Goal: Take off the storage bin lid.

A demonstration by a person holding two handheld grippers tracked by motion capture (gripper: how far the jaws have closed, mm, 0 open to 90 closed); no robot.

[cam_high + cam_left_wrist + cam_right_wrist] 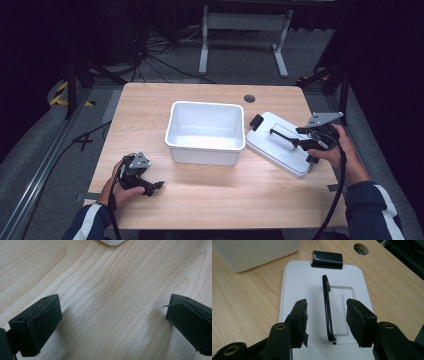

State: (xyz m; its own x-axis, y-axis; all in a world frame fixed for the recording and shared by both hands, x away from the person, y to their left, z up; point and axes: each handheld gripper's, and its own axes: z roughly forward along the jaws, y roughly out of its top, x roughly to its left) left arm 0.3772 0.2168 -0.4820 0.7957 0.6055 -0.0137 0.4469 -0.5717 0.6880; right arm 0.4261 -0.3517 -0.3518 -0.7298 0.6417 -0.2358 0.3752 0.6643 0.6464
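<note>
R gripper (326, 322) sits over the lid (294, 282), lower centre of the right gripper view, jaws apart w/ the lid's black handle (327, 305) standing upright between them; pads close on both sides but a gap shows each side, so not clamped. In the high view the R gripper (305, 142) is at centre right, over the lid (272, 147), which lies flat on the table (210, 200) just right of the tub (206, 131). Lid's near corner is just beside the tub's right wall; can't tell if touching. Black clip (256, 122) on the lid's upper-left end, nearest the tub, also seen top centre of the right gripper view (327, 259).

L gripper (152, 189) at lower left of the high view, low on the table, well apart from tub and lid. Left gripper view: jaws wide apart, bare wood between, holding nothing; a white tub corner (112, 242) at top centre.

Round cable hole (249, 98) in the table just above the lid, upper centre. Nothing lies between R gripper and handle; tub stands between the 2 grippers.

Count: 1 tub, looks empty; 1 lid; 1 handle; 1 clip; 2 grippers; 1 hole. Beyond the table, top of the high view: a white frame (245, 22) and floor cables (160, 60).
</note>
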